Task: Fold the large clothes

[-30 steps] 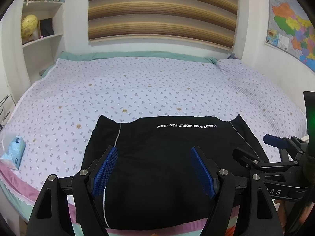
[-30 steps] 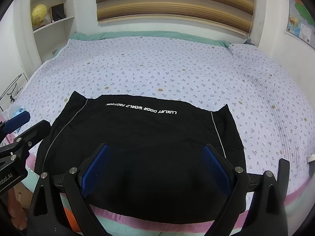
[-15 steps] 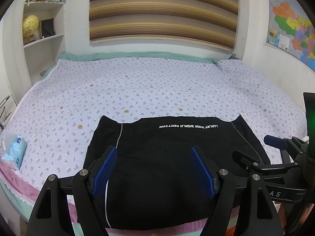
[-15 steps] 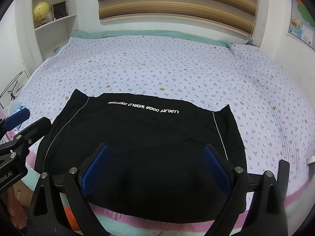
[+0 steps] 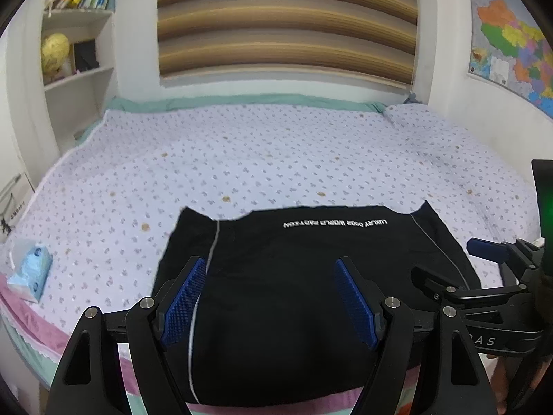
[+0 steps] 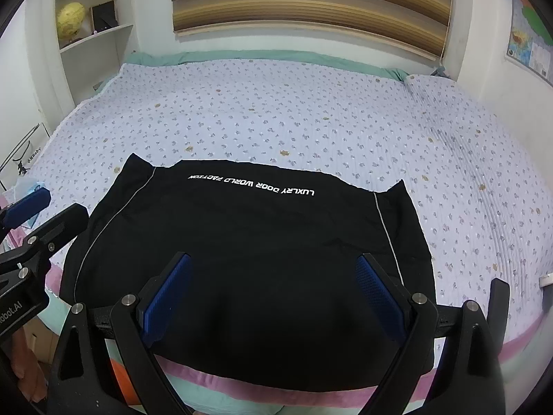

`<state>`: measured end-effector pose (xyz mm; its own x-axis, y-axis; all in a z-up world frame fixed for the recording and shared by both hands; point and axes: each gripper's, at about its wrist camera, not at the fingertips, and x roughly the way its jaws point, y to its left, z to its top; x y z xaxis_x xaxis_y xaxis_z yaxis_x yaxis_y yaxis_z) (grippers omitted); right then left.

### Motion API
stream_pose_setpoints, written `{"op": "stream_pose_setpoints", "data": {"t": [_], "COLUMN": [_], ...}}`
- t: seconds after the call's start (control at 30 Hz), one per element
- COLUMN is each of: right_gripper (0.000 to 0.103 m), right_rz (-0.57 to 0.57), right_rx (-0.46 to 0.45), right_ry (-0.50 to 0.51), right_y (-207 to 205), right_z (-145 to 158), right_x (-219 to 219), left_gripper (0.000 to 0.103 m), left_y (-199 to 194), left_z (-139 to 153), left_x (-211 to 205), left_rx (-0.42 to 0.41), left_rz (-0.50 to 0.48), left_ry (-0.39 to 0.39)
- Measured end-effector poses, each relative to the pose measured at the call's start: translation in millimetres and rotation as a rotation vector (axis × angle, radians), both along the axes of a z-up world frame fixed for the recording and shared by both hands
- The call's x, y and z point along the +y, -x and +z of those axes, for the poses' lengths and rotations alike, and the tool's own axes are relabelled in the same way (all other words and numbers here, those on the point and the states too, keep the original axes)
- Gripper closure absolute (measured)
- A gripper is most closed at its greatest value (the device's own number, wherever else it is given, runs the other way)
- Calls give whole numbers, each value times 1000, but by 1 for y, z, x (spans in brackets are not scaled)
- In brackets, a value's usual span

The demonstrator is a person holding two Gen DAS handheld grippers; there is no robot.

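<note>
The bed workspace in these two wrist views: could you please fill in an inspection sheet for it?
Surface: bed with a lilac floral sheet, pink trim at the near edge.
Job's things: black garment spread flat near the front edge, white lettering at its far side, thin white side stripes.
Clutter: blue tissue pack at the bed's left edge.
Grippers: left claw open, holding nothing; right claw open, holding nothing; both hover over the garment's near part.
Cables: nothing seen.
Surroundings: striped blind, shelf with a yellow globe and books, wall map.
</note>
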<state>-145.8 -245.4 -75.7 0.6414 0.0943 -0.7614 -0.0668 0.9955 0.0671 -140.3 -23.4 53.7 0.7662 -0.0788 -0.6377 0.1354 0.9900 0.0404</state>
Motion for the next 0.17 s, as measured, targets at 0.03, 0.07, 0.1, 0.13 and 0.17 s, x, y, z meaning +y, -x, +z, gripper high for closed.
{"op": "stream_pose_setpoints", "data": {"t": [0.03, 0.07, 0.1, 0.13, 0.17], "right_gripper": [7, 7, 7, 7, 7], "right_rz": [0, 1, 0, 0, 0], "right_rx": [1, 2, 2, 2, 2], "right_ry": [-1, 0, 0, 1, 0], "right_y": [1, 0, 0, 0, 0], "right_z": [0, -1, -1, -1, -1], "right_x": [0, -1, -1, -2, -2], "left_gripper": [25, 25, 25, 25, 25], "left_y": [2, 4, 4, 2, 0], "left_z": [1, 2, 2, 1, 0], "left_x": [0, -1, -1, 1, 3], "left_rx": [-20, -30, -29, -18, 3], "left_rz": [0, 2, 3, 1, -1], "left_ry": [-11, -23, -27, -18, 3]}}
